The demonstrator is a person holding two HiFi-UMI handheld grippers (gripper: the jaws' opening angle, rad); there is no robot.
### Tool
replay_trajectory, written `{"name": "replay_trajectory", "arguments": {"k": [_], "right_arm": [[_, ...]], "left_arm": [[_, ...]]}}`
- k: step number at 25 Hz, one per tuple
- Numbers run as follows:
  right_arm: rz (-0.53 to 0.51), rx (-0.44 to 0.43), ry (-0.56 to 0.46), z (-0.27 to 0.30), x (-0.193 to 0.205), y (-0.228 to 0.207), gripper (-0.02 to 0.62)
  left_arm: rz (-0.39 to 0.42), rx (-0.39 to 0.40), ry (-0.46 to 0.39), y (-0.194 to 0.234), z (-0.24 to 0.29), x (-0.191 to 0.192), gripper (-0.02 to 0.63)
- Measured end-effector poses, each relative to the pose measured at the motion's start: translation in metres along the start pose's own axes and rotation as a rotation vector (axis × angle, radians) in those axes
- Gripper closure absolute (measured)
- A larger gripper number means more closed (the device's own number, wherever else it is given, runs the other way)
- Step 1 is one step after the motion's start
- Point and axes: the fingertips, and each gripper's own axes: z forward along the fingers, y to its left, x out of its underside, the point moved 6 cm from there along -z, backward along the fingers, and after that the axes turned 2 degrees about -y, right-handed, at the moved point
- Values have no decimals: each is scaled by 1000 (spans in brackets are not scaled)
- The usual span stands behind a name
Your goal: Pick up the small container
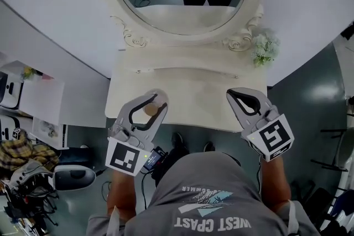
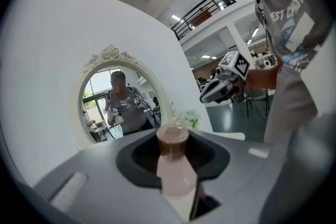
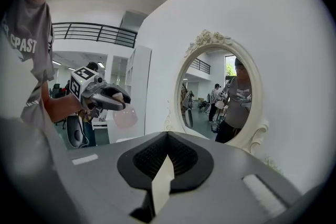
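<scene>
Container in left tongs, over tabletop's front edge (right tongs closed, aside).

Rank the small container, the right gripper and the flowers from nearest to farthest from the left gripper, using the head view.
1. small container, held by the left gripper.
2. right gripper, across on the right.
3. flowers, far back on the right.

We see a pale pink container with a brown cap. The left gripper and right gripper are grey, lined black, with black-and-white square markers. The table and scrolled mirror frame are cream.
</scene>
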Motion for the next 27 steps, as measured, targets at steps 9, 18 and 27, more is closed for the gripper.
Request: {"name": "replay_trajectory", "arguments": {"k": [9,18,27], "right_arm": [[-32,12,9,-5,0,0,597],[-24,1,27,-1,3,7,597],[-25,-5,43,-1,1,18,597]], "left_arm": [[6,-17,-7,0,1,-3,489],[-8,-11,13,-1,-2,9,489],[-34,-7,24,-1,-11,18,489]]}}
